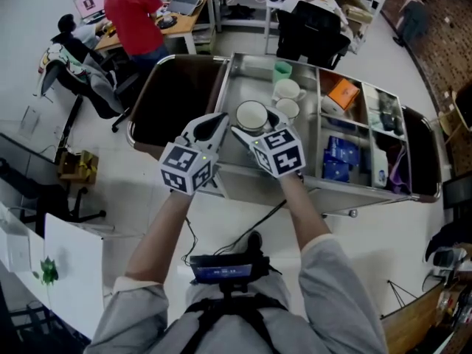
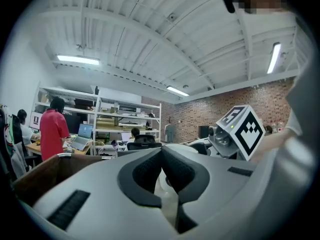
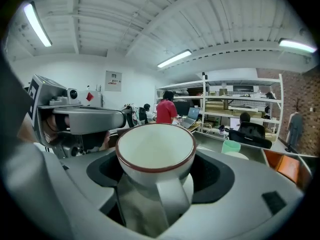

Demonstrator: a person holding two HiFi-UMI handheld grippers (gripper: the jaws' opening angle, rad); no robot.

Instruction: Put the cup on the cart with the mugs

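Note:
A white cup with a brown rim (image 1: 252, 113) sits between the jaws of my right gripper (image 1: 256, 126), which is shut on it just above the cart's metal tray (image 1: 243, 80). In the right gripper view the cup (image 3: 155, 149) stands upright, its handle toward the camera. Two white mugs (image 1: 287, 89) and a green cup (image 1: 282, 70) stand on the tray just beyond it. My left gripper (image 1: 216, 122) hovers to the left of the cup, its jaws closed together with nothing held (image 2: 161, 159).
A dark brown bin (image 1: 181, 94) fills the cart's left end. Compartments on the right hold an orange box (image 1: 343, 93) and blue packs (image 1: 335, 157). People work at desks beyond the cart, one in a red shirt (image 1: 133, 13). A black office chair (image 1: 310, 32) stands behind the cart.

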